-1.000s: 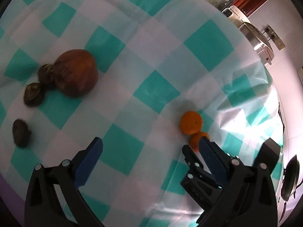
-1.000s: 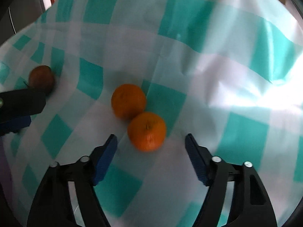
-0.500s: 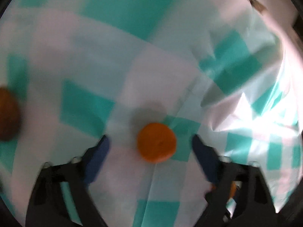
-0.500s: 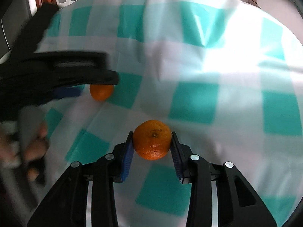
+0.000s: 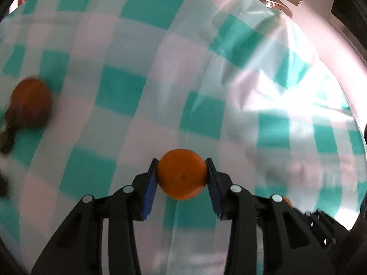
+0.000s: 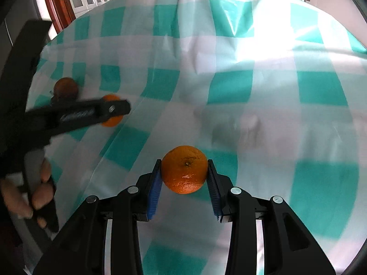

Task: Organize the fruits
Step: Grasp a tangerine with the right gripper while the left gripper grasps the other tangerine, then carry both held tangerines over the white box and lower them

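Observation:
My left gripper (image 5: 182, 176) is shut on an orange tangerine (image 5: 181, 174) and holds it over the teal and white checked cloth (image 5: 160, 80). My right gripper (image 6: 184, 176) is shut on a second tangerine (image 6: 184, 169). In the right wrist view the left gripper's arm (image 6: 75, 114) crosses at the left, with its tangerine (image 6: 112, 121) partly hidden behind it. A large brown round fruit (image 5: 29, 103) lies on the cloth at the far left and also shows in the right wrist view (image 6: 65, 88).
Small dark fruits (image 5: 5, 137) lie beside the brown fruit at the left edge. A metal pot (image 5: 273, 2) stands beyond the cloth's far edge. The cloth is creased and bunched toward the right (image 5: 286, 87).
Both grippers have closed on a tangerine each. The left one swung right from the brown fruit and gripped its tangerine; the right one holds its tangerine lifted off the cloth.

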`<state>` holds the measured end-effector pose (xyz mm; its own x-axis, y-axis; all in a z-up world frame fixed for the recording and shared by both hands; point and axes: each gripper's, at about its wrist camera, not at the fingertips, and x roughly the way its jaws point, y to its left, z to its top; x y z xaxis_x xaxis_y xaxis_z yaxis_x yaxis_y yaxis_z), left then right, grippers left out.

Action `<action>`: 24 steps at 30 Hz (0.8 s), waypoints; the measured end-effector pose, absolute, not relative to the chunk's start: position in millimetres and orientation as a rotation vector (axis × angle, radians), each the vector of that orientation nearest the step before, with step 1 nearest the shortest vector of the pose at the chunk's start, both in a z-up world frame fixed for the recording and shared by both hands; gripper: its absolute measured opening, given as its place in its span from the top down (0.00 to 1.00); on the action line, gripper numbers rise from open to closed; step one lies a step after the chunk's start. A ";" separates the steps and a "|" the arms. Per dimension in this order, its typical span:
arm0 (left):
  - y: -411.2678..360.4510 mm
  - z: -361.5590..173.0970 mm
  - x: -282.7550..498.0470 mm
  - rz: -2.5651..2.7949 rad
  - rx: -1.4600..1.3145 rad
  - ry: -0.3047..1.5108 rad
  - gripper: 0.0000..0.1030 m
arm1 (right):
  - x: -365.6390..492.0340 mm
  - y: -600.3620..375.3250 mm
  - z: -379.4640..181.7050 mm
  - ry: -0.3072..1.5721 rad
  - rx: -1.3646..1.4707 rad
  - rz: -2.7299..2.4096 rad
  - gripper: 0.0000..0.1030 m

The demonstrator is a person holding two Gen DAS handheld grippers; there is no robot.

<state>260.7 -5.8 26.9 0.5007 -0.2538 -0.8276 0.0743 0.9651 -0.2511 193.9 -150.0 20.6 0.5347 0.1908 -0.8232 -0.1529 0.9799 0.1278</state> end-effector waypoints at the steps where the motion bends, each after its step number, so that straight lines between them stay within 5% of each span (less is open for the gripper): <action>1: -7.6 27.7 249.1 -0.196 -0.183 1.040 0.61 | 184.5 -153.3 23.4 0.988 0.055 0.209 0.64; 12: -17.0 99.2 99.7 -0.133 0.002 1.016 0.61 | 49.6 -177.3 71.1 0.963 0.114 0.254 0.64; 24: -13.5 214.8 -69.0 -0.095 0.055 0.822 0.61 | -67.7 -201.4 178.2 0.718 0.071 0.341 0.64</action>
<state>-69.0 -13.5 214.8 0.6766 -0.0636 -0.7336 0.1061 0.9943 0.0117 -67.7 -201.4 178.2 0.7005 0.3303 -0.6326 -0.2822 0.9424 0.1796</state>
